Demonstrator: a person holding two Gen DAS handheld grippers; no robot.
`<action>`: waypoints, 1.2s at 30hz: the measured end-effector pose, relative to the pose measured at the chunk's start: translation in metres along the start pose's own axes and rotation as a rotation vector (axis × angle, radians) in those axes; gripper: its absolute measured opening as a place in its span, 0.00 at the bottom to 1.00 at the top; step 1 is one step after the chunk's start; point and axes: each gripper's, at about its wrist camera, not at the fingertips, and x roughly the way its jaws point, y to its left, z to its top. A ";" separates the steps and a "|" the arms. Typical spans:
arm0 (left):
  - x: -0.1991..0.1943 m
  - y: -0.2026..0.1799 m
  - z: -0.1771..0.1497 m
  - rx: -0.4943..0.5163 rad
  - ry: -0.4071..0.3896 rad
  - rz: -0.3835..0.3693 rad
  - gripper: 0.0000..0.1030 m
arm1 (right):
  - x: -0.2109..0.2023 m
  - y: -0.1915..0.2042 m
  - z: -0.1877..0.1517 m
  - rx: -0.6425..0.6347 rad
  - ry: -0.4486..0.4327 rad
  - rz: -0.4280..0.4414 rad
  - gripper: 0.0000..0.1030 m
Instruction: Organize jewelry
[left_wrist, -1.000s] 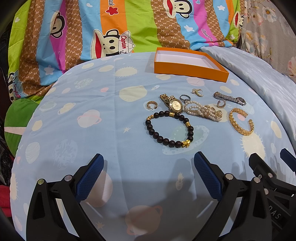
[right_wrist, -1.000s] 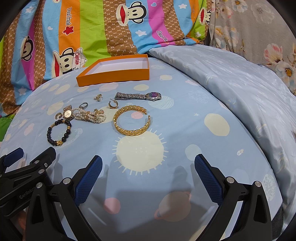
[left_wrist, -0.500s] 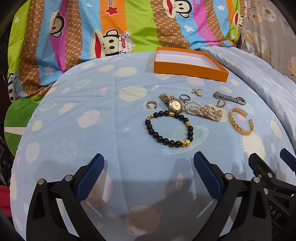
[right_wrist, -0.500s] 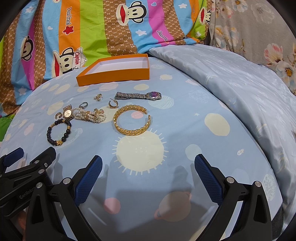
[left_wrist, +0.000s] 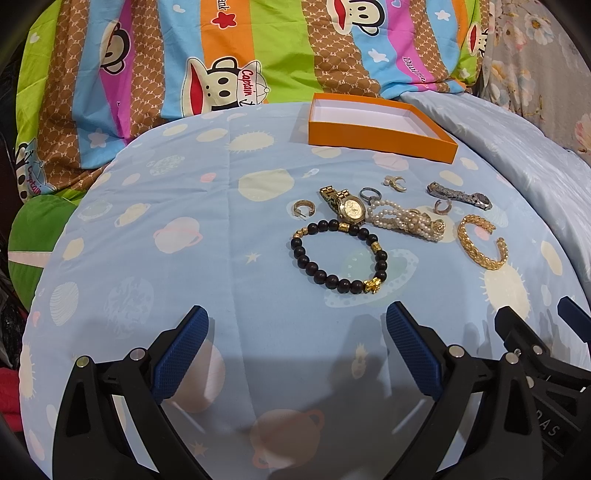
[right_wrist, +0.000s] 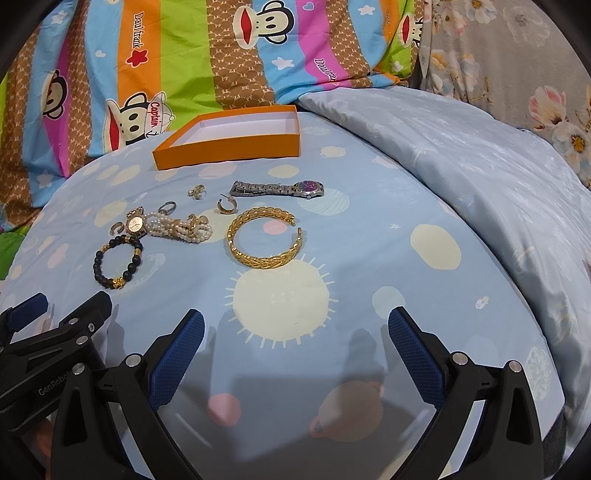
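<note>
Listing items on light-blue planet-print sheet (left_wrist: 184, 240), w/ striped monkey-print bedding (left_wrist: 184, 74) behind it.

- Orange box (left_wrist: 380, 138): shallow, open top, white inside, nothing in it. Sits at far edge of sheet, apart from all jewelry.
- Black bead bracelet (left_wrist: 338, 254) w/ gold spacers: nearest piece to left gripper, lying flat.
- Gold watch (left_wrist: 345, 205): just beyond bead bracelet, touching it at the band end; pearl bracelet (left_wrist: 406, 219) lies against its right side.
- Gold hoop earring (left_wrist: 304, 208): left of gold watch, apart.
- Silver ring (left_wrist: 369, 194) and small gold ear cuff (left_wrist: 395, 182): beyond pearls, toward box.
- Silver watch (right_wrist: 277, 189), purple dial: lying straight, btwn box and gold cuff.
- Second hoop earring (right_wrist: 226, 206): just left of silver watch band end.
- Gold woven cuff bangle (right_wrist: 264, 238): gap facing right in right-wrist view, rightmost of cluster.

Left gripper (left_wrist: 297, 328): blue-padded fingers spread wide, holding nothing, short of bead bracelet.
Right gripper (right_wrist: 295, 328): fingers spread wide, holding nothing, short of gold cuff. Both sit side by side, each visible in the other's view.
</note>
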 end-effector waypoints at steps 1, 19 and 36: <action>0.000 0.001 0.000 -0.003 -0.001 0.000 0.92 | 0.002 0.000 0.000 -0.001 0.010 0.008 0.95; 0.005 0.054 0.022 -0.128 0.038 -0.021 0.93 | 0.044 0.004 0.044 0.005 0.068 0.104 0.95; 0.013 0.021 0.028 0.007 0.040 -0.056 0.93 | 0.056 0.005 0.053 -0.006 0.080 0.100 0.53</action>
